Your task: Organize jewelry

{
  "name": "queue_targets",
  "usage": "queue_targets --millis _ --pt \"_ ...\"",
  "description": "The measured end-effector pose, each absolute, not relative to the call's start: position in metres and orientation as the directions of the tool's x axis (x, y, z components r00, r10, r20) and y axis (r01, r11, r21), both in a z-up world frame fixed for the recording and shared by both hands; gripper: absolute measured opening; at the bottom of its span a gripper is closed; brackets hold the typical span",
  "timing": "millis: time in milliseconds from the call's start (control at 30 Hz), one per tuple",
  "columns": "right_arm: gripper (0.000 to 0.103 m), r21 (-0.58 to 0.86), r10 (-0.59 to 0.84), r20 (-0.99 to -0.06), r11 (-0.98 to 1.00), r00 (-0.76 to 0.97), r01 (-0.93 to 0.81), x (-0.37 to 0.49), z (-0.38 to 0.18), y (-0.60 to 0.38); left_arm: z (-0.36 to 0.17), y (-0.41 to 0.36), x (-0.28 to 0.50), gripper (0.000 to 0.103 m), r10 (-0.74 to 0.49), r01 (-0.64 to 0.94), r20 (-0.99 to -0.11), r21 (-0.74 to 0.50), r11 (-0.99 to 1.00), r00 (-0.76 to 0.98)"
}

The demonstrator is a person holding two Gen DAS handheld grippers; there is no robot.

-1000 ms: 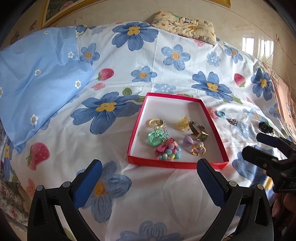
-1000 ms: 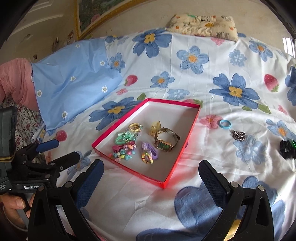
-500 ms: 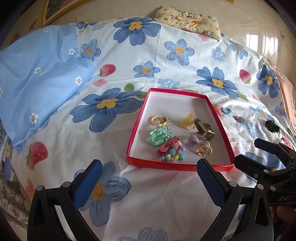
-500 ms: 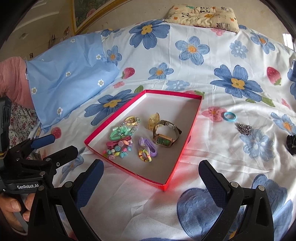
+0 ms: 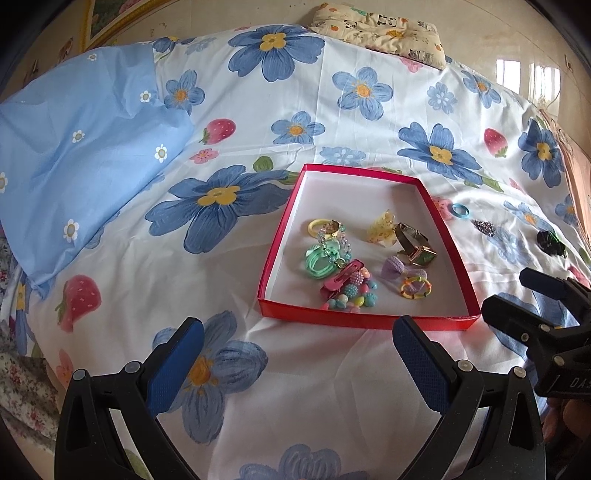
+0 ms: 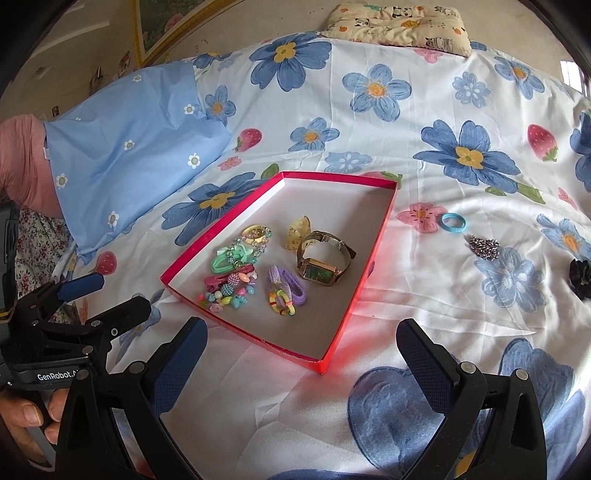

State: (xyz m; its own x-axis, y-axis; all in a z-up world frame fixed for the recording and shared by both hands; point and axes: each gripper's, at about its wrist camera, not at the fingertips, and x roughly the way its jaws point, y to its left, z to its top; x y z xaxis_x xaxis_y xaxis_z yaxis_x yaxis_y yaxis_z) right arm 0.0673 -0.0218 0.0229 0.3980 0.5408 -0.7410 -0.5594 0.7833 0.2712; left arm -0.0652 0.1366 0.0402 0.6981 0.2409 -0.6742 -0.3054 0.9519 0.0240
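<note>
A red box lid [image 5: 273, 243] [image 6: 373, 258] lies on the flowered bedsheet and holds a gold watch [image 6: 323, 258] [image 5: 415, 245], hair ties, clips and beads [image 6: 229, 291]. On the sheet to its right lie a blue hair ring [image 6: 452, 223] [image 5: 461, 212], a silver sparkly clip [image 6: 484, 246] [image 5: 484, 227] and a black scrunchie [image 6: 580, 277] [image 5: 550, 242]. My left gripper [image 5: 295, 354] is open and empty in front of the lid. My right gripper [image 6: 299, 354] is open and empty at the lid's near right corner.
A light blue pillow [image 5: 74, 158] lies at the left. A small patterned cushion [image 6: 402, 22] lies at the far edge of the bed. The bed's right edge shows in the left wrist view, with tiled floor beyond.
Both grippers have moved a little closer to the lid and stay open. The items have not moved.
</note>
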Motion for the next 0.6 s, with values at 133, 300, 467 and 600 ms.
queue_targets --millis 133,300,467,600 --pt "0.103 0.260 0.535 -0.739 0.787 0.409 -0.559 0.0665 0.0255 -0.0234 0.0400 0.1362 -0.0656 0.103 0.242 -0.306 -0.674 0.024 0.952 0.698" --pt "0.103 0.259 0.532 -0.741 0.789 0.409 -0.557 0.0667 0.0256 -0.0243 0.0403 0.1356 -0.0666 0.103 0.241 -0.304 -0.675 0.026 0.952 0.697" --pt "0.103 0.259 0.532 -0.743 0.788 0.406 -0.559 0.0662 0.0253 -0.0231 0.0402 0.1355 -0.0671 0.103 0.240 -0.304 -0.675 0.025 0.952 0.698" --pt "0.103 0.260 0.533 -0.743 0.787 0.405 -0.559 0.0660 0.0253 -0.0227 0.0402 0.1353 -0.0670 0.103 0.241 -0.304 -0.675 0.026 0.952 0.697"
